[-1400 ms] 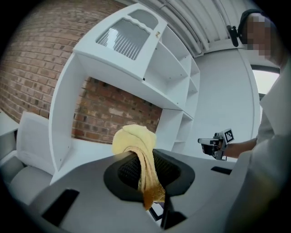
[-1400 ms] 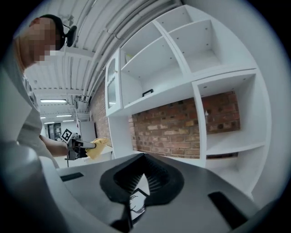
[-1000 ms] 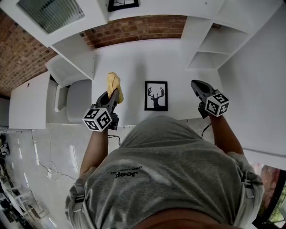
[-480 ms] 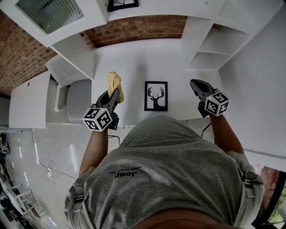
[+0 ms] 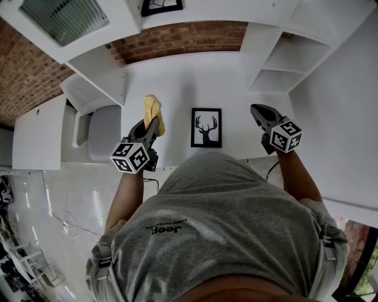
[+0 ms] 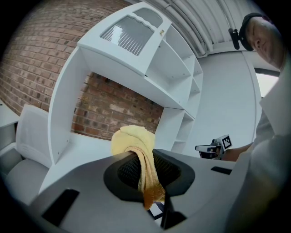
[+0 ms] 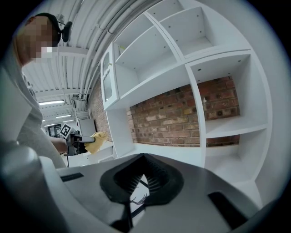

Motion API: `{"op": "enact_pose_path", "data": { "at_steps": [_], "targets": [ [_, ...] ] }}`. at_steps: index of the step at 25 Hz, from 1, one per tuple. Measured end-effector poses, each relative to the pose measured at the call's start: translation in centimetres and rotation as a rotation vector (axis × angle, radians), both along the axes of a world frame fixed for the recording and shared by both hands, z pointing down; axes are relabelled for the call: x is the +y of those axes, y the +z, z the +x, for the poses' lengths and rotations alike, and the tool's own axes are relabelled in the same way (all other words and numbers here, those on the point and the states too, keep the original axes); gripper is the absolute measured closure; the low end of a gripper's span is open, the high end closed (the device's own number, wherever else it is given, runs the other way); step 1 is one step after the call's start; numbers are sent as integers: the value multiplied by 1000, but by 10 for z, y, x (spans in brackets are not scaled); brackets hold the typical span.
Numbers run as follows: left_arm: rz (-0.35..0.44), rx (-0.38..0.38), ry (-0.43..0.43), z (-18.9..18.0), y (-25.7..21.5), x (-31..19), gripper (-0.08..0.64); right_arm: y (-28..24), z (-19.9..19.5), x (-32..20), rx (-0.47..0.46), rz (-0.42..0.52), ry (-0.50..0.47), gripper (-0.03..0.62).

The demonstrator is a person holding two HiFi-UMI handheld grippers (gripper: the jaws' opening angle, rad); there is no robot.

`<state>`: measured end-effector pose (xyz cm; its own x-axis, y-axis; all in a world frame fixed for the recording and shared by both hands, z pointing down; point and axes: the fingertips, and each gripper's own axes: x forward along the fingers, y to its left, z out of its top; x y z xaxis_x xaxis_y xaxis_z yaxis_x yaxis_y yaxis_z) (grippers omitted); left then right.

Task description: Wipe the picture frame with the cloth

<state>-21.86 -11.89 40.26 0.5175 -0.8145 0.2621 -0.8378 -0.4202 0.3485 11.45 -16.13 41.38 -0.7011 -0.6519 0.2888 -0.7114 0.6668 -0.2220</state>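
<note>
The black picture frame (image 5: 206,127) with a deer silhouette lies flat on the white desk (image 5: 195,76), close to its front edge. Left of it, my left gripper (image 5: 154,122) is shut on a yellow cloth (image 5: 153,111). In the left gripper view the cloth (image 6: 134,142) bunches out past the jaws and hangs down between them. My right gripper (image 5: 256,109) hovers right of the frame, shut and empty. In the right gripper view a part of the frame (image 7: 138,195) shows below the closed jaws, and the cloth (image 7: 96,139) is far off at the left.
A white chair (image 5: 104,132) stands left of the desk. White shelf units (image 5: 276,71) flank the desk against a brick wall (image 5: 177,40). Another framed picture (image 5: 162,6) sits on the top shelf. A cable (image 5: 65,224) lies on the floor at the left.
</note>
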Motion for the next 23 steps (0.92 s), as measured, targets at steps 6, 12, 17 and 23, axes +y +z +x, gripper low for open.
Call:
{"op": "enact_pose_path", "data": {
  "at_steps": [6,12,17,23],
  "targets": [
    [-6,5,-3,-1,1,1,495,1,0,0,21,-1,-3,578],
    [-1,7,3,2,1,1,495,2,-2,0,30,5,-9,578],
    [1,9,2,2,0,2,495,3,-1,1,34,5,-10,578],
    [0,10,-1,0,0,3,495,4,-1,2,36,3,-12,578]
  ]
}}
